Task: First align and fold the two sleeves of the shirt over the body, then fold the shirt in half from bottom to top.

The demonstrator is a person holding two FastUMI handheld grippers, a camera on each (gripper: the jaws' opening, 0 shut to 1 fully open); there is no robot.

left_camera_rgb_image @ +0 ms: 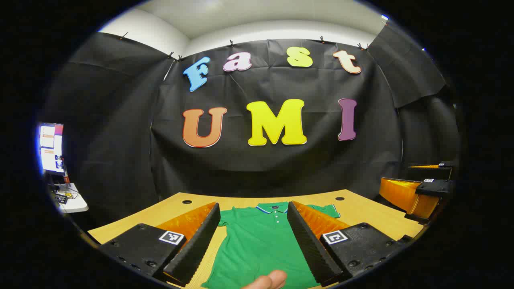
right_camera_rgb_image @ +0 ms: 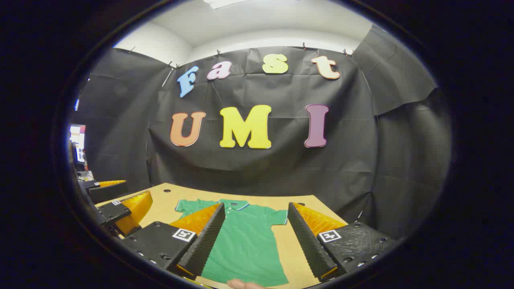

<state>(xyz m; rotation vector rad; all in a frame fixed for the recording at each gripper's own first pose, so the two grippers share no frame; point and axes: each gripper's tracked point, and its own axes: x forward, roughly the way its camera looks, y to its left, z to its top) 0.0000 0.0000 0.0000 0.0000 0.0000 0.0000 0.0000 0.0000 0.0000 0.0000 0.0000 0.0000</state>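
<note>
Both sets of jaws spread above the green shirt (left_camera_rgb_image: 261,241) — flat on the wooden table (left_camera_rgb_image: 361,212).

In the left gripper view, the left gripper (left_camera_rgb_image: 253,237) is covering both flanks of the green shirt (left_camera_rgb_image: 261,245), hiding its left sleeve, and the hem is running off the near edge behind a fingertip (left_camera_rgb_image: 270,279). At the far left a monitor (left_camera_rgb_image: 51,147) is showing too small to make out. In the right gripper view, the right gripper (right_camera_rgb_image: 257,241) is masking the shirt's (right_camera_rgb_image: 249,245) left side.
</note>
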